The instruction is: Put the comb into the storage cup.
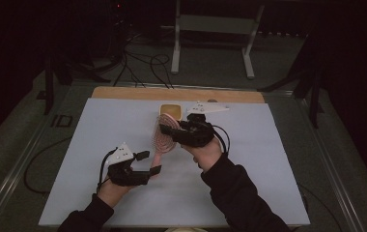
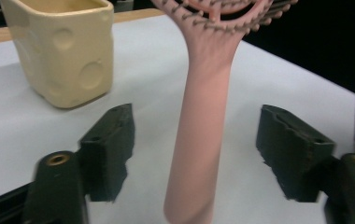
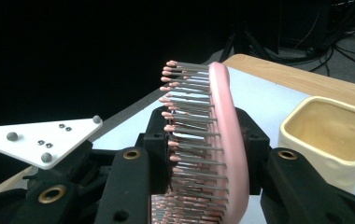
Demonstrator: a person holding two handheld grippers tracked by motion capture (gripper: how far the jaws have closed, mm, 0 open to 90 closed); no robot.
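The right claw [image 3: 203,154] was clamped on the head of the pink hairbrush [image 3: 222,140], bristles against one pad, holding it above the desk [image 1: 99,145]. The left claw [image 2: 196,154] stood open, its jaws well clear on either side of the brush's handle without touching it. Just beyond the brush, a cream cup [image 2: 63,51] sat on the desk.

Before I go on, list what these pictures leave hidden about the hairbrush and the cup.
- Hairbrush: left gripper view, head cut off by the top edge.
- Hairbrush handle: right gripper view, hidden behind the right gripper.
- Cup: high view, lower part hidden by the brush; too small to see inside.
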